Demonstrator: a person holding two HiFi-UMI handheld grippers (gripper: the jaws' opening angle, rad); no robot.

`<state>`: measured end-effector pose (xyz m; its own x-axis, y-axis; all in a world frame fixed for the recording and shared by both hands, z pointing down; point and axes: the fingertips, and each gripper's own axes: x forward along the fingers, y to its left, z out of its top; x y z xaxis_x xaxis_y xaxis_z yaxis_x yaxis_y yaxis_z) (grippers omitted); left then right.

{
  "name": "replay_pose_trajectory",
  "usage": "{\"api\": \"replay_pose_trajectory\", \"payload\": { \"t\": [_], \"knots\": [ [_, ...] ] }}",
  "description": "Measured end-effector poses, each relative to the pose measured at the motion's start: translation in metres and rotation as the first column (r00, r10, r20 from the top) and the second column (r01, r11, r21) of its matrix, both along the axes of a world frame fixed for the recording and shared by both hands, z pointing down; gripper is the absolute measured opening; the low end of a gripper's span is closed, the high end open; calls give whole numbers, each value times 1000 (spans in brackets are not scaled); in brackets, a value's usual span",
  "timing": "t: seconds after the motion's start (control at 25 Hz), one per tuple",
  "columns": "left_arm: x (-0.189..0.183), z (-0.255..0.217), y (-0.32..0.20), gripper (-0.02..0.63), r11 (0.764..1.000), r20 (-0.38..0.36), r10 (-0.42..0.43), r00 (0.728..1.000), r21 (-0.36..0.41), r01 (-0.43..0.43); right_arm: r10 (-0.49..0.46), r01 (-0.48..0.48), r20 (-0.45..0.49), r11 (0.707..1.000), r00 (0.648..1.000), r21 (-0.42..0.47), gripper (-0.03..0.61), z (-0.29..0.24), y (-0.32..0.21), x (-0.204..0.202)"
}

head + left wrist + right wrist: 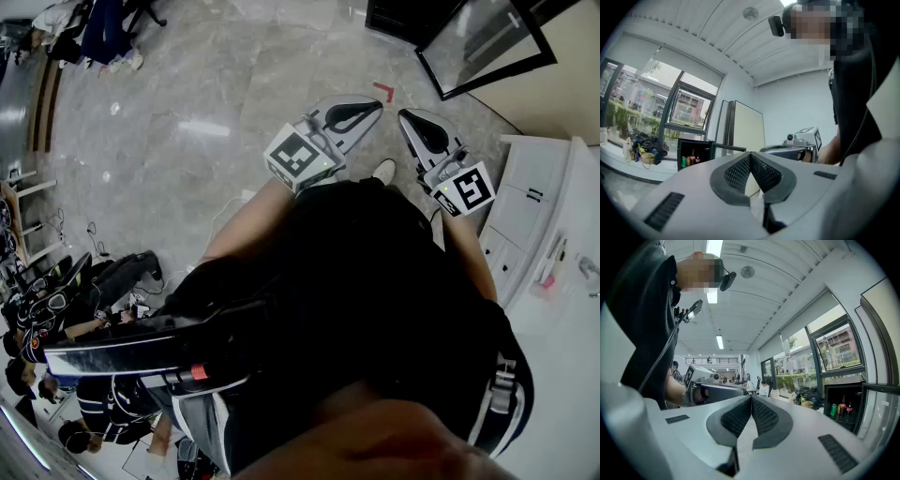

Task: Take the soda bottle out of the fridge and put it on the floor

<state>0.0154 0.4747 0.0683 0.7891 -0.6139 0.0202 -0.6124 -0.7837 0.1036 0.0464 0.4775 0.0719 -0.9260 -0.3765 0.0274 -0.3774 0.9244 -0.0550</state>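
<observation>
A: Entry one, the soda bottle (843, 405). Location?
B: Upright inside the open fridge (843, 391), with a smaller bottle just beside it and a green can (833, 409) on its other side. A red band shows; the print is too small to read.
A: Handling?
B: Probably filled plastic, so fairly heavy, smooth and round, and apt to slip or twist. The wall would give under a hard pinch. Best taken across the body below the shoulder, not at the cap, and kept upright.
A: Entry two, the tools?
B: The left claw (751, 154) is clenched, pads meeting, nothing between them. The right claw (751, 398) is likewise clenched and empty. Both are held level, side by side, well apart from the fridge.
A: Entry three, the destination?
B: The floor (187, 141), pale polished stone, running up to the glass door (487, 42).
A: Status?
B: The bottle is untouched; the approach is not yet made.
</observation>
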Motion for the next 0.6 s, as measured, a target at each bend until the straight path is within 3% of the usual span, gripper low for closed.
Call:
{"api": "replay_pose_trajectory", "payload": {
  "t": [0.36, 0.6],
  "knots": [
    [-1, 8, 9, -5, 1000, 8, -10, 1000, -28, 10, 2, -2, -7, 1000, 1000, -24, 12, 4, 7, 3],
    [11, 6, 4, -5, 1000, 6, -19, 1000, -24, 19, 41, -40, 36, 999, 999, -30, 12, -2, -3, 18]
  ]
}}
